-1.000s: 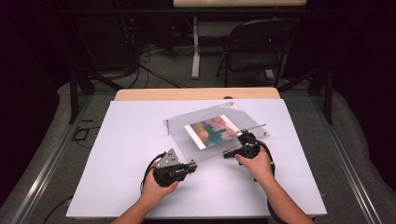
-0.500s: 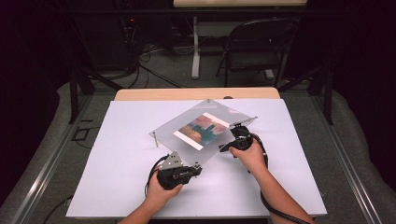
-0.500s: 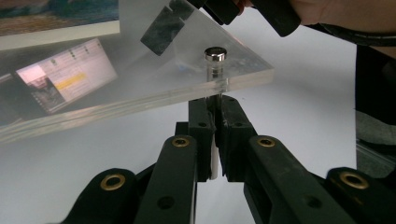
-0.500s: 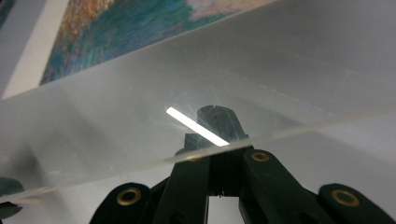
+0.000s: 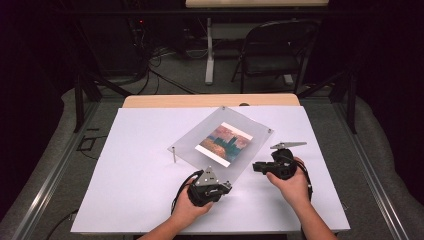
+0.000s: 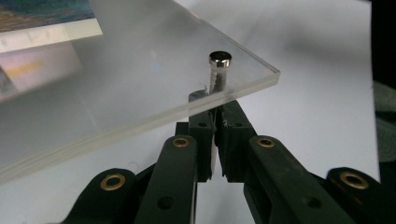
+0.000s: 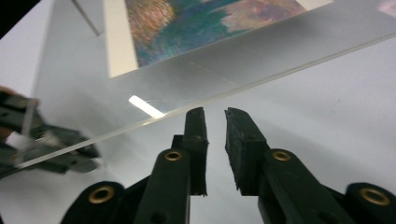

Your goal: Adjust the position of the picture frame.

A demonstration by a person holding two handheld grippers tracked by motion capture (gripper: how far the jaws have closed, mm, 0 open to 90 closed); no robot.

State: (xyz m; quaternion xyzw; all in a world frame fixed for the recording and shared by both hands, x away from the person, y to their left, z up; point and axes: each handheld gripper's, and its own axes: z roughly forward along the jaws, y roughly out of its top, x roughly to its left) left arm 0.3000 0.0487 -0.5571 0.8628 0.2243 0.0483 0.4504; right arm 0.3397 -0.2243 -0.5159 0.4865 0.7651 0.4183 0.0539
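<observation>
A clear acrylic panel holding a colourful picture stands tilted on short metal posts over the white table. My left gripper is at the panel's near corner. In the left gripper view it is shut on the metal corner post just under the panel. My right gripper sits to the right of that corner, pointing left. Its jaws have just been opening; they stand apart with nothing between them, a little short of the panel's edge.
The white sheet covers the table with free room at left and front. Another post holds up the panel's left corner. A folding chair and cables lie on the floor beyond the table.
The panel has swung left and nearer. My right gripper has let go of its edge and drawn back to the right. My left gripper has moved right along the table to the near corner.
</observation>
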